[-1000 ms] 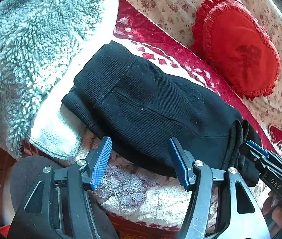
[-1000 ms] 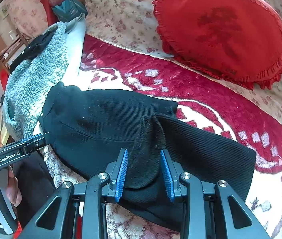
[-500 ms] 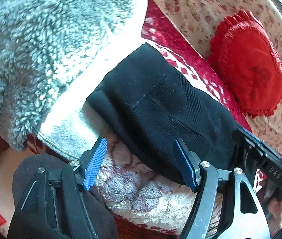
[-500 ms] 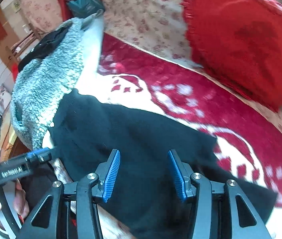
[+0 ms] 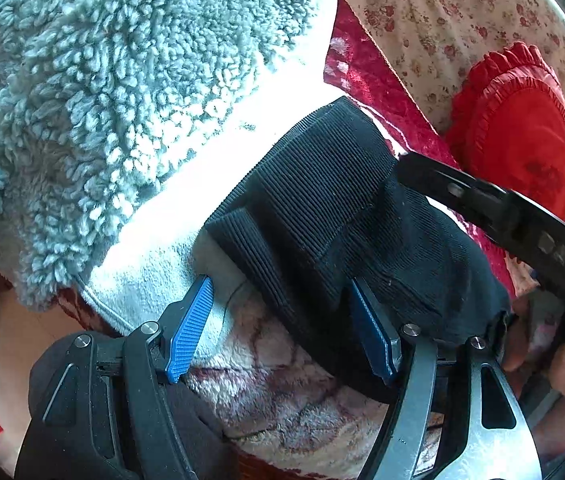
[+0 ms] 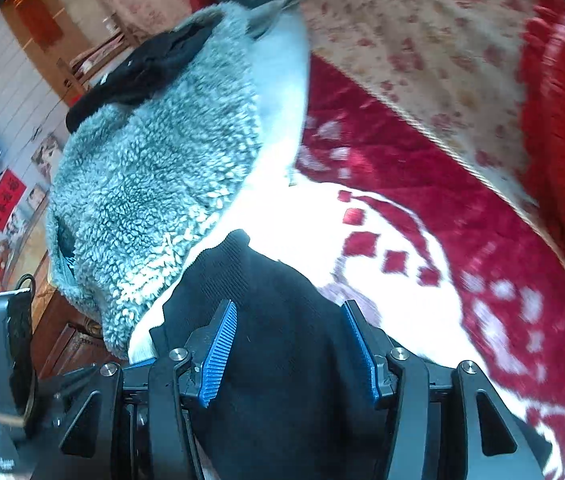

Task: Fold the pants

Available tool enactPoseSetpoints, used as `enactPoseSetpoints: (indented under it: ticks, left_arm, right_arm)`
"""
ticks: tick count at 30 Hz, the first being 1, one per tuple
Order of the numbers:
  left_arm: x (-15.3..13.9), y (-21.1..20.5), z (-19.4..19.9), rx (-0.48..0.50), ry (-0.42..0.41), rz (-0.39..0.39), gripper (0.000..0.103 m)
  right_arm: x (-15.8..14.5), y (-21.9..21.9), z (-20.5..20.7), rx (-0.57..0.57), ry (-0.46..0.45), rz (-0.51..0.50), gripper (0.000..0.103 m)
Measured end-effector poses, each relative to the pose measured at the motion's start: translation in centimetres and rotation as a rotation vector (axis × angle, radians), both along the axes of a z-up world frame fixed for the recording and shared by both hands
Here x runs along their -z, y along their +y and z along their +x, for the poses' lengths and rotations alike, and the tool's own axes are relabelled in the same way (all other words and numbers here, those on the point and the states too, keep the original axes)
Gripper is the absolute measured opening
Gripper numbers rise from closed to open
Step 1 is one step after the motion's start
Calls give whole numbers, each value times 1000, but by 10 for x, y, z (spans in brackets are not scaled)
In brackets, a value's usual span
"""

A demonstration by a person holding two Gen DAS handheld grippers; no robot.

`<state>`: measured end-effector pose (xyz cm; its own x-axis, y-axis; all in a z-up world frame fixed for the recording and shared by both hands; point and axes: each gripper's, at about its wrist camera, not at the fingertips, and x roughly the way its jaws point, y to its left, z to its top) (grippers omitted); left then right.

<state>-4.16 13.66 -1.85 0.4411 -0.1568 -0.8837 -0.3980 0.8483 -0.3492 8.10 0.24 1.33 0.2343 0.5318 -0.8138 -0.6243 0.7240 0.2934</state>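
The black ribbed pants lie folded into a short bundle on the red and white blanket, their waistband end against a fluffy grey fleece. My left gripper is open at the bundle's near edge, with the fabric draped over its right finger. In the right wrist view the pants fill the space between the open blue pads of my right gripper, which hovers over them. The right gripper's black body crosses above the pants in the left wrist view.
A red heart-shaped cushion rests on the floral bedcover behind. A black garment lies on top of the fleece. A wooden bed edge and room wall are at the left.
My right gripper let go of the pant end it held and opened after carrying it over toward the waistband. Both grippers moved in closer to the waistband end; the pants now lie shorter.
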Motion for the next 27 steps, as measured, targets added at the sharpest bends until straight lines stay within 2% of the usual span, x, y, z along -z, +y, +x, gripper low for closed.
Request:
enactPoseSetpoints:
  ticks: [3, 6, 9, 12, 13, 14, 16, 17, 18, 20, 24, 27]
  left_arm:
    - [4, 1, 4, 1, 2, 0, 72]
    - [7, 1, 8, -1, -6, -14, 79]
    - [8, 0, 12, -12, -17, -24, 82]
    - [9, -3, 14, -19, -31, -5, 83]
    - [9, -5, 15, -16, -40, 2, 83]
    - [8, -5, 15, -10, -53, 12, 81]
    - [4, -5, 13, -21, -84, 35, 44]
    - [2, -3, 13, -24, -99, 25, 39]
    - [-2, -1, 12, -22, -117, -12, 27]
    - [-11, -1, 10, -17, -154, -39, 22]
    - [-46, -22, 0, 40, -272, 27, 18]
    - [-76, -43, -12, 108, -361, 37, 18]
  right_arm:
    - [8, 18, 9, -27, 5, -23, 57]
    - [17, 34, 18, -51, 22, -35, 61]
    - [27, 43, 24, -49, 44, -24, 61]
    - [38, 44, 26, -27, 92, 27, 61]
    - [40, 43, 25, -15, 85, 34, 56]
    - [40, 41, 24, -3, 76, 50, 47]
    - [39, 35, 23, 10, 89, 90, 38]
    - [37, 32, 23, 19, 91, 101, 30]
    - [34, 27, 23, 24, 94, 120, 29]
    - [26, 18, 21, 30, 103, 160, 26]
    - [-5, -8, 11, 47, 56, 247, 23]
    - [-33, -33, 0, 62, 22, 308, 22]
